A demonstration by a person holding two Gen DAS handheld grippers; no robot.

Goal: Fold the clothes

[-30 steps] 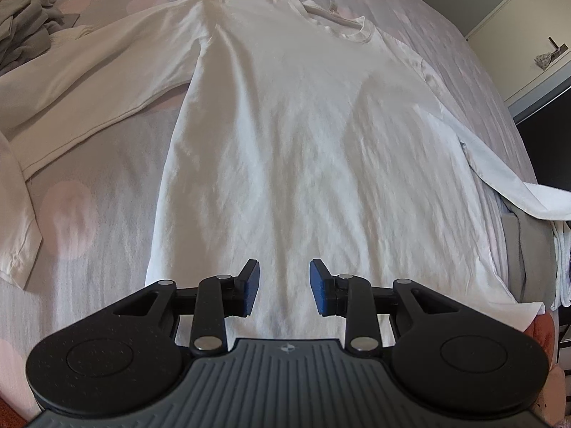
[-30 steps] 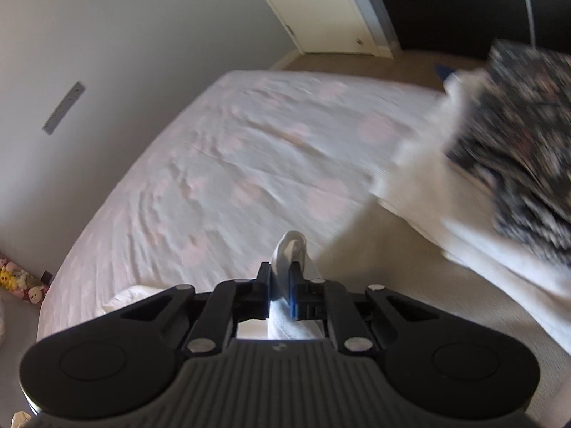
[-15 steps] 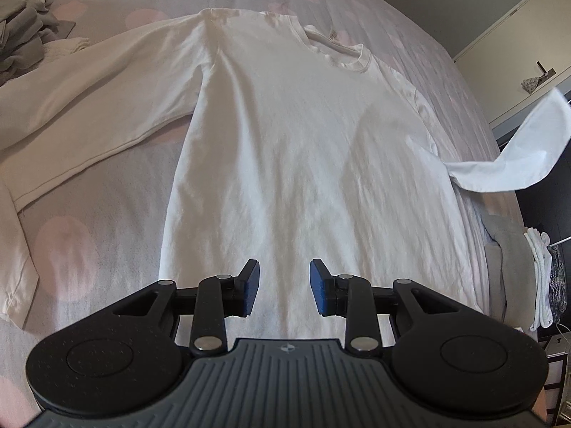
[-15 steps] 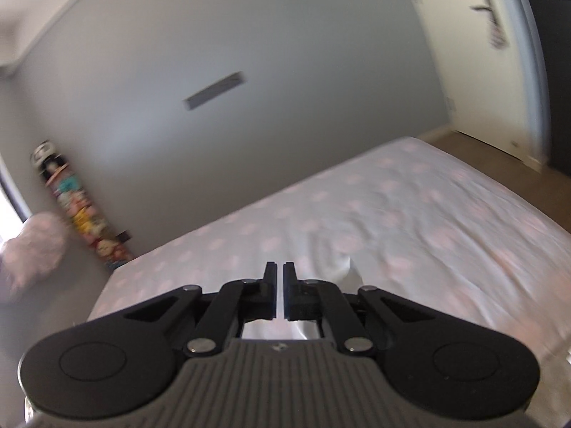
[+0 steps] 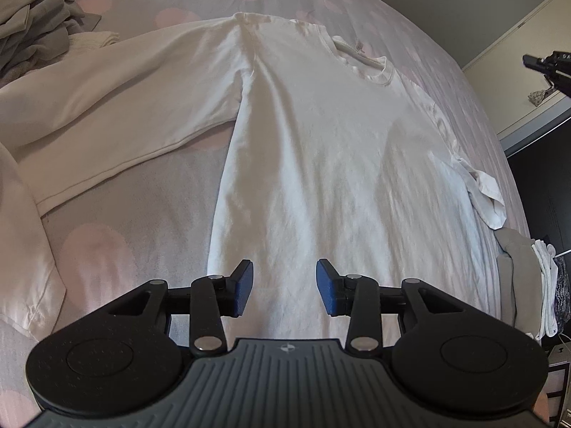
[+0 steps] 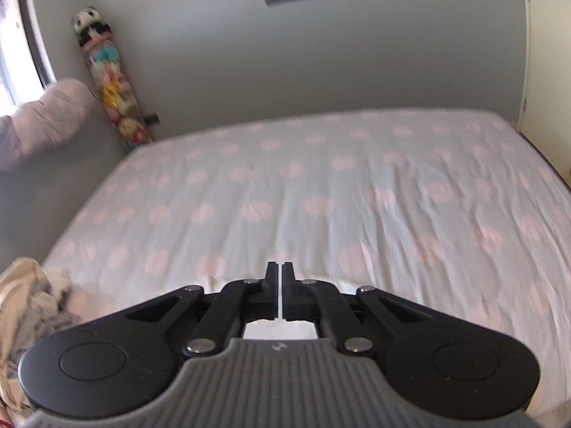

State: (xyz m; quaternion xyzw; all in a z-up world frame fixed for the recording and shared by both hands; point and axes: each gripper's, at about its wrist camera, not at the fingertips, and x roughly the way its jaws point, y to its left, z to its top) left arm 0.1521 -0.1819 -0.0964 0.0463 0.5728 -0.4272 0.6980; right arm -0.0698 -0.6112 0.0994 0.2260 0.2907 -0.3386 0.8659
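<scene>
Item one: white long-sleeved shirt, spread flat and face up on the bed, collar at 12 o'clock, hem at 6 o'clock under my left gripper. Its one sleeve runs out to 9 o'clock; the other lies bunched at the body's edge near 3 o'clock.

Item two: my left gripper, jaws wide apart, holding nothing, poised over the hem.

Item three: my right gripper, jaws almost together with a thin slit between; whether cloth sits in that slit I cannot tell. It faces the spotted sheet, white fabric showing just beneath it.

Item four: heap of grey clothes at 10 o'clock; folded stack at 4 o'clock.
</scene>
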